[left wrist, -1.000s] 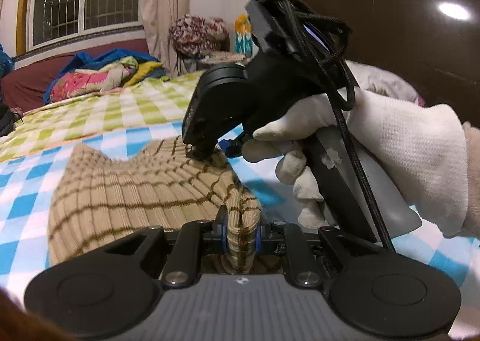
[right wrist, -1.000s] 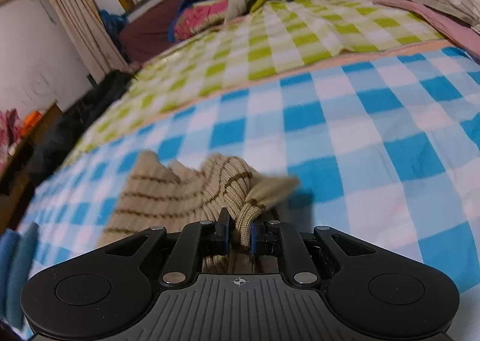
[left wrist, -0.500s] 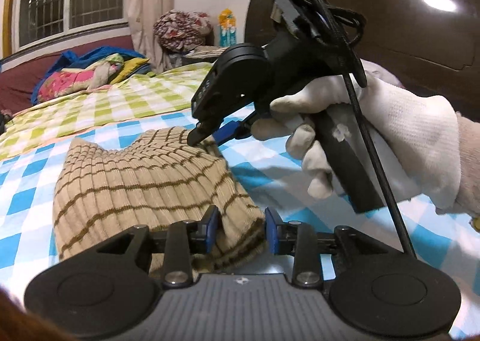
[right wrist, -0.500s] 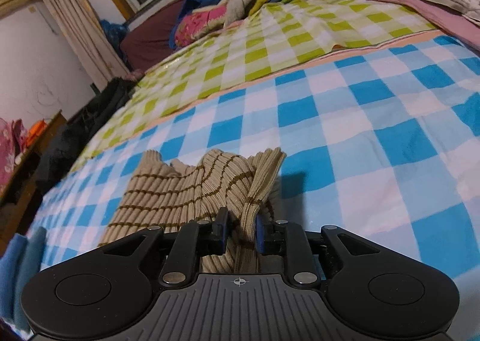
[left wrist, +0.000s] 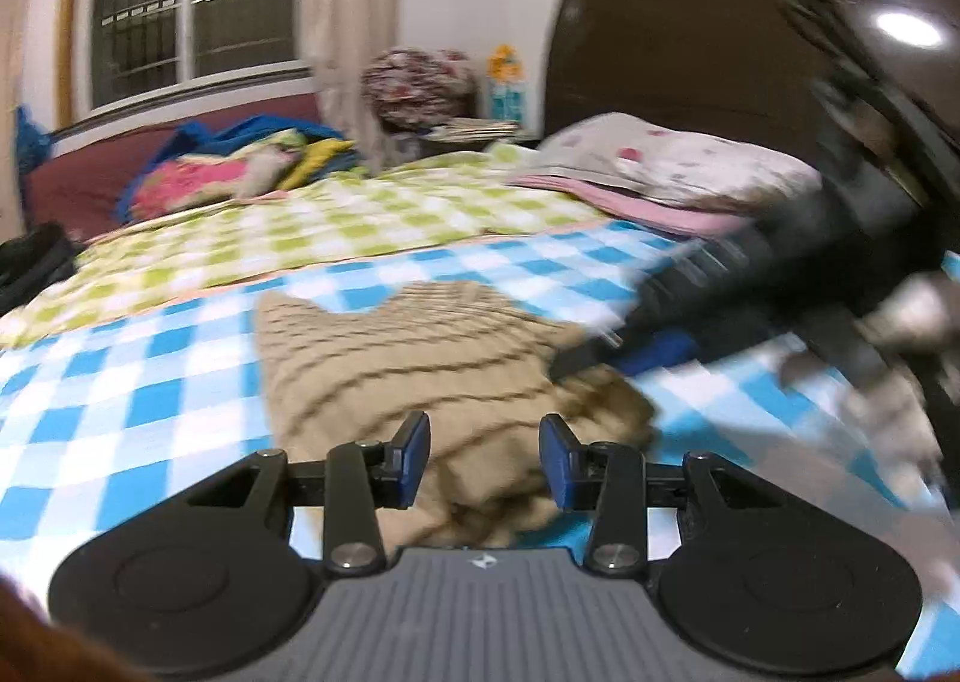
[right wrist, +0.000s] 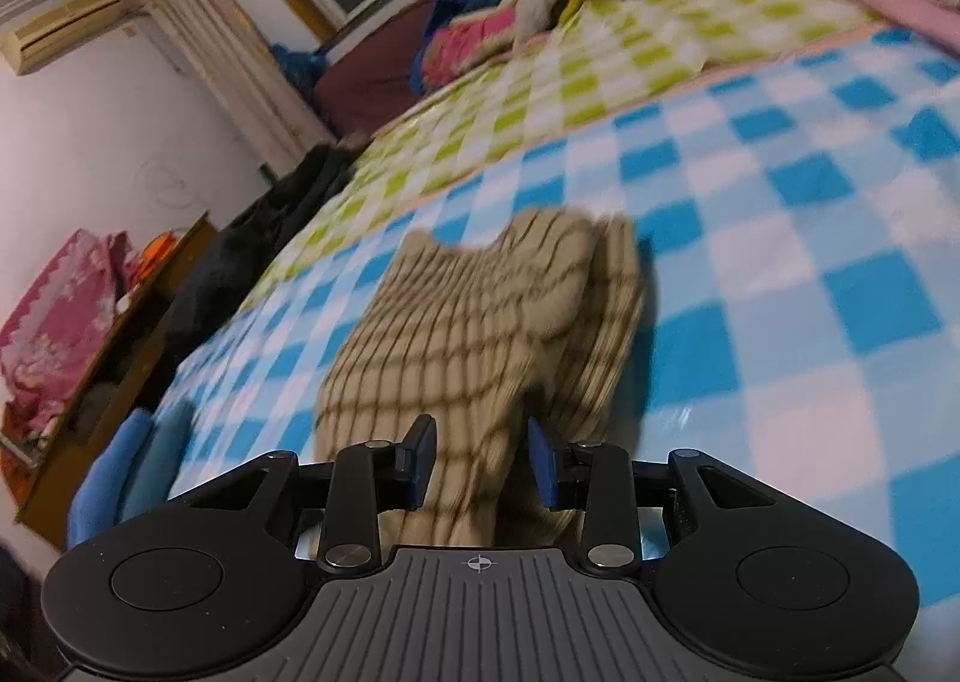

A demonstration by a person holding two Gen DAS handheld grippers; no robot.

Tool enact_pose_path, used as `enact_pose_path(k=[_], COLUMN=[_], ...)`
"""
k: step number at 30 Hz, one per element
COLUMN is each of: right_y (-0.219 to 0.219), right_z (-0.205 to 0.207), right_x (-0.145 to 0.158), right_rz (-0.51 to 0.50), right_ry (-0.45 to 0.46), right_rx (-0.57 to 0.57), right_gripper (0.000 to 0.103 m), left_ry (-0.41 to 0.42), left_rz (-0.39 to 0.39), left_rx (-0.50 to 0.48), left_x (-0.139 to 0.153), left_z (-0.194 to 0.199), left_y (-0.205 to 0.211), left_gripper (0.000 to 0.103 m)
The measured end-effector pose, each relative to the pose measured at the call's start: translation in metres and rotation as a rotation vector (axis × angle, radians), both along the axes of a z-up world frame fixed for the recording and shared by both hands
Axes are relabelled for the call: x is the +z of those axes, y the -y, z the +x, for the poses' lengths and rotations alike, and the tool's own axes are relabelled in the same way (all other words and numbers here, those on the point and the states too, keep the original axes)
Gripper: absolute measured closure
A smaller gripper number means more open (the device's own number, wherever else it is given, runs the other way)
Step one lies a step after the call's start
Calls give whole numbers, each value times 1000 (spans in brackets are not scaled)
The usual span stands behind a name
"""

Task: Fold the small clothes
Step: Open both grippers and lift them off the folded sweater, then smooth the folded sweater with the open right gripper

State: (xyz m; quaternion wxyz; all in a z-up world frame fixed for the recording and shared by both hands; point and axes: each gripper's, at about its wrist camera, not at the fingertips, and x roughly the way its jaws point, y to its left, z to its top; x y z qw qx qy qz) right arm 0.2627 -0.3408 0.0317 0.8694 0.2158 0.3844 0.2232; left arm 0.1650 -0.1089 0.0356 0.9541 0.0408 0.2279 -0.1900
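Both claws, left gripper [left wrist: 485,460] and right gripper [right wrist: 479,463], gape released over the striped knit garment [right wrist: 480,322] at frame centre; only the left wrist view shows the pillow [left wrist: 672,160], upper right.

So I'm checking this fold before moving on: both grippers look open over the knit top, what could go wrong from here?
The striped knit top lies doubled but bunched along its right edge, so that loose flap may spring open. The left gripper and right gripper hang open right above the fabric; a blue pad could snag the ribbing and drag the fold across the blue checked sheet.
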Motion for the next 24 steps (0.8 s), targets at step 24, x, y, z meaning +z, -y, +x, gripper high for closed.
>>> enact_pose_path(k=[24], right_y=[7], right_z=[-20], right_x=[34], right_rz=[-176], right_ry=[152], right_rx=[-126], right_gripper=[88], left_ry=[-41], left_rz=[-57], left_rx=[189], left_x=[6], left_z=[57], left_y=[-30], left_gripper=[56])
